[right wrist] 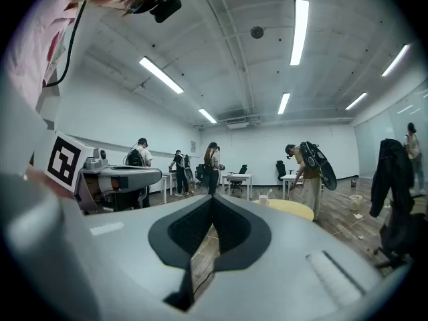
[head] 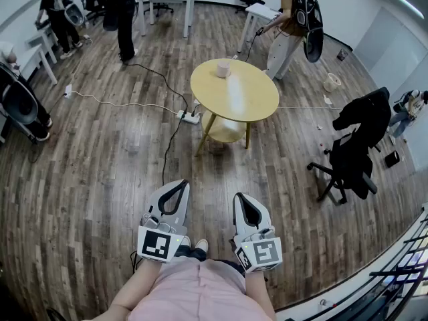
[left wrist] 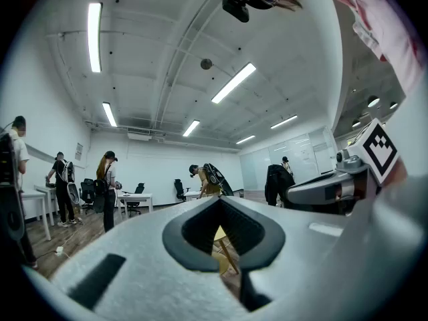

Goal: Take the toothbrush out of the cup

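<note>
Left gripper (head: pixel 179 187) and right gripper (head: pixel 241 199): both pairs of jaws are closed tip to tip with nothing between them. Each gripper view shows only floor and far room through the loop behind the tips. The two are held side by side, close to the body and roughly level. This reads as a carrying posture, suited to walking rather than reaching.

The cup (head: pixel 223 69) stands well ahead, alone near the far edge of the round yellow bench (head: pixel 247 102). In the right gripper view a thin handle, probably the toothbrush (right wrist: pixel 268 193), slants out of its top, but it is too small to be sure of.

The task appears not yet begun: the approach comes first, then opening one pair of jaws.

The wood floor (head: pixel 93 199) between person and bench is open. A cable (head: pixel 172 136) runs across it to a power strip (head: pixel 190 118) just beside the bench's legs, a likely trip point. A chair (head: pixel 354 146) draped in black stands well to the right, and other people (head: pixel 124 12) work at the far desks.
</note>
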Available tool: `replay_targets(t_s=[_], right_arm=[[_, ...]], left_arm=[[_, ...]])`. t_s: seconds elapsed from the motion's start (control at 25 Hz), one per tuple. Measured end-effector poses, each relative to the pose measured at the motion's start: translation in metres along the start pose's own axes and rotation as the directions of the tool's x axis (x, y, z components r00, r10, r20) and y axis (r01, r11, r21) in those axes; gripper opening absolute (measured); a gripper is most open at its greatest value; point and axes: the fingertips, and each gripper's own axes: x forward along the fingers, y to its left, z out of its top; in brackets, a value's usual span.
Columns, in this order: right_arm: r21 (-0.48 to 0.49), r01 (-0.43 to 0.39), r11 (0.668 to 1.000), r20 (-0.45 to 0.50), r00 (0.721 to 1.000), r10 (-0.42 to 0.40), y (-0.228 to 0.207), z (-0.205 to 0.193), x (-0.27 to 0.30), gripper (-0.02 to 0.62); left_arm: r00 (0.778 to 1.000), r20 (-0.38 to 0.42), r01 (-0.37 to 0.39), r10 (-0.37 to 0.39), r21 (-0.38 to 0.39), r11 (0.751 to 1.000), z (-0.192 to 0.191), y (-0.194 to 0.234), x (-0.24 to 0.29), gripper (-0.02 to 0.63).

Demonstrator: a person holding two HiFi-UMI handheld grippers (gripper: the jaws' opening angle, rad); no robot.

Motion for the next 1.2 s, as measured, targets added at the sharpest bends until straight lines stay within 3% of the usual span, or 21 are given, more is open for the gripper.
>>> replay_targets(t_s=[0.76,1.2], right_arm=[[0.051,-0.020,0.999,0.012,1.000,0.019,-0.018,-0.004,0.001,0.008],[0.075,-0.001,0.997,0.009,1.000,0.001,-0.055,-0.014,0.002,0.008]], left_arm=[[0.999,-0.031,-0.016,0.016,-0.016,1.000,-0.010,-0.002,0.014,-0.002],[0.998,-0.056,-0.044,0.042,-0.028,0.999,-0.029,-0.003,0.034,-0.002]])
